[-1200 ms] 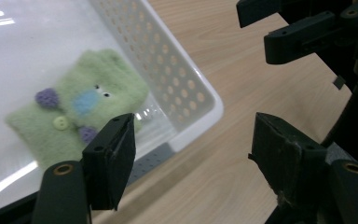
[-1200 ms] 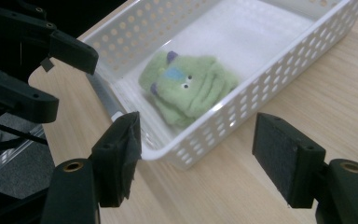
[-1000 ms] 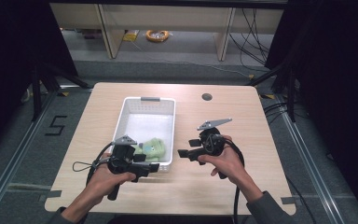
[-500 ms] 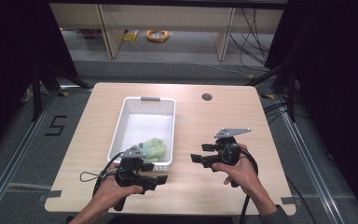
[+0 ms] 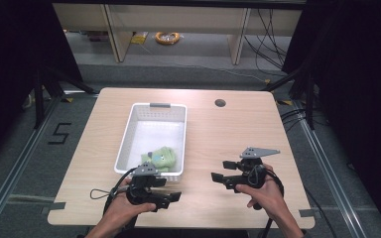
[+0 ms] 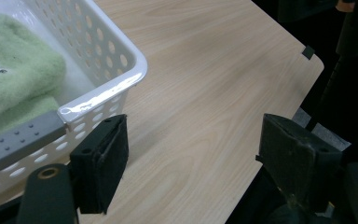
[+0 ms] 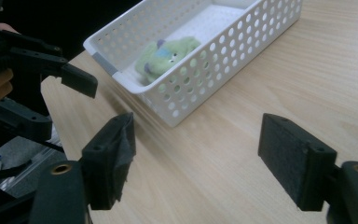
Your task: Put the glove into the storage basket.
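Observation:
A white perforated basket (image 5: 124,144) stands left of the table's middle. A green plush toy (image 5: 161,157) lies at its near end. My left gripper (image 5: 170,190) hovers just in front of the basket's near wall and points right. It is open, its jaws have just been opening, and nothing is between them. In the left gripper view the basket's corner (image 6: 121,58) and the toy (image 6: 16,65) sit at the upper left. My right gripper (image 5: 221,170) points left toward the basket (image 7: 214,60). It is also open, its jaws have just been opening, and they hold nothing. It sees the toy (image 7: 165,55).
A round cable hole (image 5: 220,103) sits at the far side of the wooden table (image 5: 228,134). Bare tabletop lies between the two grippers. Shelving with a yellow coil (image 5: 167,37) stands beyond the table. A cable loops on the table by my left hand (image 5: 96,193).
Both hands have drawn back toward the near edge and a little to the right, away from the basket. Both sets of jaws stand wider apart.

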`<state>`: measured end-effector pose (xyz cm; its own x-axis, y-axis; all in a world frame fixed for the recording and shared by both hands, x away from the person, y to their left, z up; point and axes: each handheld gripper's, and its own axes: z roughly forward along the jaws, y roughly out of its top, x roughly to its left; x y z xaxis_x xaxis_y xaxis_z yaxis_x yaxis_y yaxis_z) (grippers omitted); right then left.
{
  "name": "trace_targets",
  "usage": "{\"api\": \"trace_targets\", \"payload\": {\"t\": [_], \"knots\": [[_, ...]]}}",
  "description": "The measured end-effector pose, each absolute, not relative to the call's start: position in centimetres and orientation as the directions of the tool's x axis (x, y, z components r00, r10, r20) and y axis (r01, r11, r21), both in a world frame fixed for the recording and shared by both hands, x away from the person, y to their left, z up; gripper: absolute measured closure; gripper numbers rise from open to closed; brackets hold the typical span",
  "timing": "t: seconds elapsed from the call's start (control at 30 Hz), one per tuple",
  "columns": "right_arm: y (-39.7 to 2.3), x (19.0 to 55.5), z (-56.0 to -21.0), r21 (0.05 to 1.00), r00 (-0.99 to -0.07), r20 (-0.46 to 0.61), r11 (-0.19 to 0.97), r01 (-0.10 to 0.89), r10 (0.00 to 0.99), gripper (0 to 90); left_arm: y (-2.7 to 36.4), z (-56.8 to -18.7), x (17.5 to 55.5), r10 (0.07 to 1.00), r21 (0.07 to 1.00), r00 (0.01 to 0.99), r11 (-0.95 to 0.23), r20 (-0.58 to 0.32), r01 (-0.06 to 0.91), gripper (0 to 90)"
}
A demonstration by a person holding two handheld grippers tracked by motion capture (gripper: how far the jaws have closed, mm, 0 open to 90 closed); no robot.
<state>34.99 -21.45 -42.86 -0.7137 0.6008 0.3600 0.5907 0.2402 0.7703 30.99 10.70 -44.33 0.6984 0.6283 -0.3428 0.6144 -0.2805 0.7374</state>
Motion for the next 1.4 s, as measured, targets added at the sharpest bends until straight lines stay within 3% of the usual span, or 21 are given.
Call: {"api": "trace_targets", "payload": {"t": [0.03, 0.27, 0.77, 0.87, 1.4], "knots": [[-21.7, 35.0, -43.0, 0.787, -0.737, 0.322, 0.265, 0.558, 0.595, 22.3, 10.6, -44.5, 30.9, 0.631, 0.738, 0.697, -0.28, -0.341, 0.614, 22.8], [-22.0, 34.2, -43.6, 0.798, -0.746, 0.327, 0.253, 0.546, 0.58, 17.6, 10.4, -45.5, 30.5, 0.606, 0.743, 0.717, -0.29, -0.346, 0.604, 19.0], [-23.4, 32.1, -46.0, 0.81, -0.752, 0.316, 0.247, 0.531, 0.579, 16.5, 10.2, -47.4, 28.9, 0.589, 0.778, 0.75, -0.303, -0.301, 0.55, 17.3], [-23.8, 31.4, -46.5, 0.791, -0.727, 0.358, 0.223, 0.57, 0.587, 16.5, 10.4, -47.8, 28.6, 0.591, 0.782, 0.756, -0.316, -0.281, 0.537, 17.1], [-24.7, 29.1, -48.4, 0.784, -0.736, 0.275, 0.299, 0.544, 0.619, 16.3, 11.2, -49.9, 27.2, 0.607, 0.799, 0.77, -0.355, -0.198, 0.486, 16.1]]}}
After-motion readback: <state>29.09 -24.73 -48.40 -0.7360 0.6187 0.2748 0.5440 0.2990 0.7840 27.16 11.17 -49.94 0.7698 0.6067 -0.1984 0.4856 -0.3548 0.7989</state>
